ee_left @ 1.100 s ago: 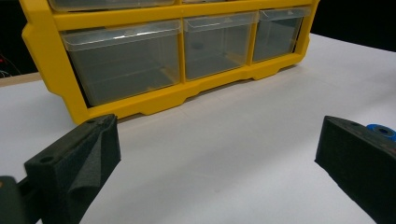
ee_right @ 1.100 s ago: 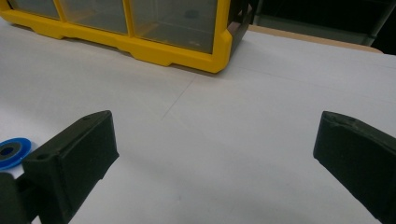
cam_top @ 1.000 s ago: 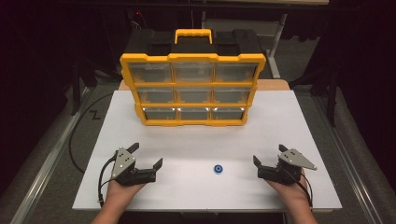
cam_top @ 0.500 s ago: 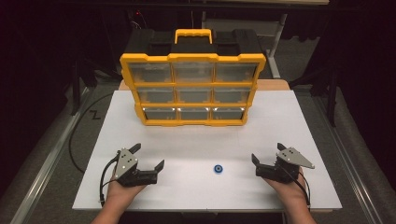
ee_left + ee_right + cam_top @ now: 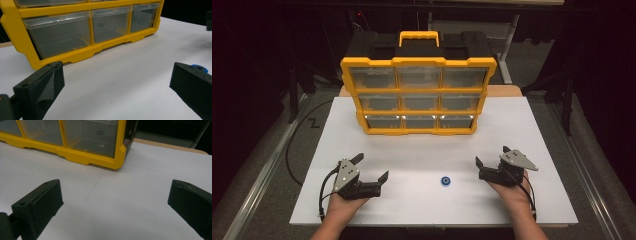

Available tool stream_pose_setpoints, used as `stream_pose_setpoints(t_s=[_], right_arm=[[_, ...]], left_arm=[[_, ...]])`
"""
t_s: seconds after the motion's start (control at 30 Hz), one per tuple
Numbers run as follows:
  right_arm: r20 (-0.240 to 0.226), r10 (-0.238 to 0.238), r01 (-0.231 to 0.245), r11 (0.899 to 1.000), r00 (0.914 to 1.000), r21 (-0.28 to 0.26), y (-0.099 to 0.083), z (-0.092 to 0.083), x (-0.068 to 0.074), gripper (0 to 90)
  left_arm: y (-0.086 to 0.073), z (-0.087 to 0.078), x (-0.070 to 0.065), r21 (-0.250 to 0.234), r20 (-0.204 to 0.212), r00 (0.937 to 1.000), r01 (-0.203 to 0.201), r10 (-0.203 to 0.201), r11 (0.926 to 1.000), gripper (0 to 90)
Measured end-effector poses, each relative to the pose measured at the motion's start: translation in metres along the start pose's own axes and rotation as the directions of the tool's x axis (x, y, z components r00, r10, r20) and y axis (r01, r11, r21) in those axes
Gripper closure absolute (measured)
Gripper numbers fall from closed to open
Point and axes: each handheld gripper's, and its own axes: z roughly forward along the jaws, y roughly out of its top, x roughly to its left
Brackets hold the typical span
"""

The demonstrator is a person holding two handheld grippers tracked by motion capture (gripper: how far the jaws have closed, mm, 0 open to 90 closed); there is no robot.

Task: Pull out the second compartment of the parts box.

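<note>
A yellow drawer cabinet [image 5: 418, 95] with three rows of clear drawers and a black top stands at the back of the white table [image 5: 537, 130]. A small blue ring [image 5: 445, 181] lies on the table near the front, between my hands. To its left, my left gripper [image 5: 371, 168] is open and holds nothing. In the left gripper view, the left gripper [image 5: 117, 82] faces the cabinet's bottom drawers [image 5: 60, 35], and the blue ring [image 5: 199, 68] peeks over the right jaw. My right gripper [image 5: 492, 156] is open and empty to the right of the ring. The right gripper [image 5: 115, 202] faces the cabinet's right corner [image 5: 117, 157].
White tabletop lies between the cabinet and both grippers. A cable [image 5: 292, 150] runs along the floor left of the table. A metal rail [image 5: 257, 190] borders the left side, and dark stands sit behind the cabinet.
Both hands have shifted only slightly, the left gripper drifting a little right. The jaws stay open and the blue ring has not moved.
</note>
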Motion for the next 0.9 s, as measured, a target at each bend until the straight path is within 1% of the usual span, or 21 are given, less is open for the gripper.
stream_pose_setpoints(t_s=[0.03,0.07,0.1,0.23,0.27,0.33,0.37,0.53,0.67,0.7,0.73,0.77,0.83,0.9], right_arm=[[0.008,-0.004,0.004,1.000,1.0000,0.014,0.000,0.007,-0.003,1.0],[0.008,-0.004,0.004,1.000,1.0000,0.014,0.000,0.007,-0.003,1.0],[0.018,0.001,-0.001,1.000,0.9998,0.020,0.000,0.013,-0.006,1.0],[0.032,0.005,-0.006,1.000,0.9995,0.017,0.002,0.020,-0.009,1.0],[0.043,0.001,-0.001,1.000,0.9991,0.012,0.004,0.023,-0.010,1.4],[0.048,-0.001,0.000,1.000,0.9989,0.012,0.005,0.025,-0.010,2.6],[0.053,-0.005,0.005,1.000,0.9986,0.004,0.006,0.027,-0.010,3.2],[0.047,-0.008,0.008,1.000,0.9989,0.009,0.010,0.033,-0.010,3.3],[0.045,-0.016,0.015,1.000,0.9989,0.020,0.015,0.038,-0.008,3.6],[0.051,-0.030,0.029,0.999,0.9982,0.019,0.017,0.041,-0.008,3.6],[0.051,-0.030,0.029,0.999,0.9982,0.019,0.017,0.041,-0.008,3.6],[0.054,-0.043,0.041,0.999,0.9976,0.026,0.018,0.044,-0.008,3.6],[0.054,-0.049,0.048,0.998,0.9973,0.031,0.019,0.047,-0.009,3.6],[0.060,-0.055,0.054,0.998,0.9967,0.029,0.019,0.047,-0.009,3.5]], left_arm=[[0.000,0.000,0.000,-0.002,0.002,1.0000,-0.002,0.002,1.0000,0.1],[0.000,0.000,0.000,0.000,0.002,1.0000,-0.003,0.003,1.0000,0.1],[0.000,0.001,0.000,0.001,0.000,1.0000,-0.004,0.004,1.0000,0.1],[-0.001,0.002,0.000,0.010,0.004,1.0000,0.000,0.000,0.9999,0.1],[-0.001,0.002,0.000,0.012,0.004,1.0000,-0.002,0.002,0.9999,0.1],[-0.001,0.002,0.000,0.014,0.003,1.0000,-0.004,0.004,0.9999,0.1],[-0.002,0.003,0.000,0.011,0.004,1.0000,-0.002,0.002,0.9999,0.1],[-0.001,0.003,0.000,0.015,0.002,1.0000,0.005,-0.005,0.9999,0.1],[-0.001,0.003,0.001,0.028,-0.010,0.9999,0.006,-0.006,0.9996,0.1],[-0.001,0.003,0.001,0.030,-0.014,0.9999,0.003,-0.003,0.9996,0.1],[-0.001,0.002,0.001,0.029,-0.020,0.9998,-0.001,0.002,0.9996,0.1],[-0.001,0.002,0.001,0.028,-0.027,0.9996,-0.005,0.006,0.9996,0.1],[0.000,0.002,0.002,0.036,-0.020,0.9998,0.009,-0.008,0.9993,0.2],[0.000,0.001,0.003,0.029,-0.030,0.9994,0.018,-0.017,0.9994,0.1]])
